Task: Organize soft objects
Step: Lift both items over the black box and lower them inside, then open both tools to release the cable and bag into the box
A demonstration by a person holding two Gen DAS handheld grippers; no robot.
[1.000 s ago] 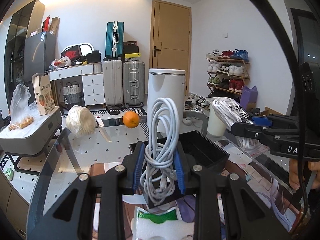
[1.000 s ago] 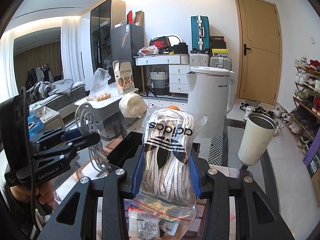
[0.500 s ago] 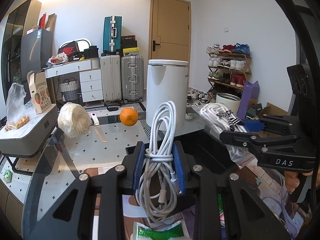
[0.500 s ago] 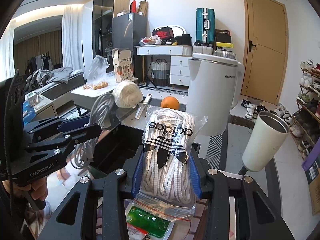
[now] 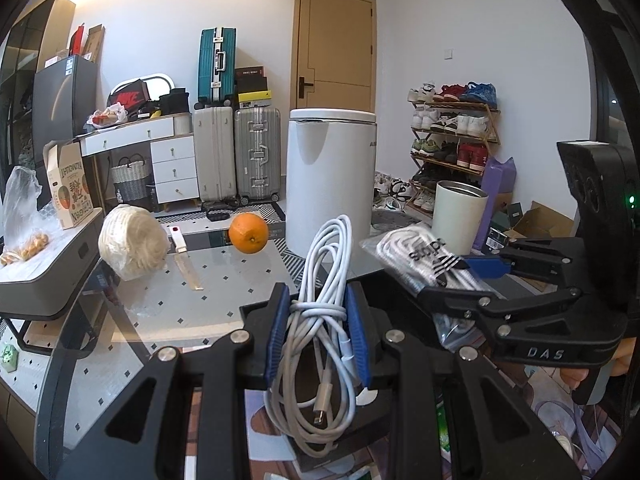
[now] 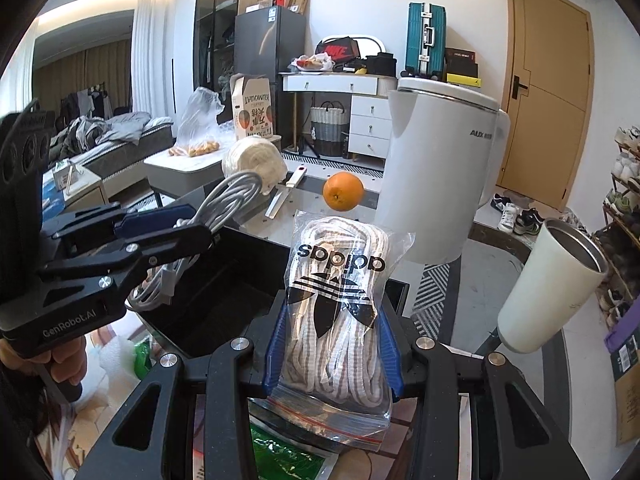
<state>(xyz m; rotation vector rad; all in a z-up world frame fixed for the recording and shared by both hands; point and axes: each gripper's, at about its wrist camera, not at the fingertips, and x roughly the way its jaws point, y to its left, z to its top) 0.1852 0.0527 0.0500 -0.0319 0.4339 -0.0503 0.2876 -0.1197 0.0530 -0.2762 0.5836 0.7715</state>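
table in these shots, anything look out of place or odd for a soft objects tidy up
Yes: a bare-bladed knife lies loose on the glass table, between a wrapped cabbage and an orange. None of them is soft goods. The held cable and bagged laces look fine.

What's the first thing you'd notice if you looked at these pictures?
The white cable pinched in the left hand-held gripper, and the bag of laces squeezed in the right hand-held gripper, both above a black bin. Behind them, a bright orange sits on the table beside a big white kettle.
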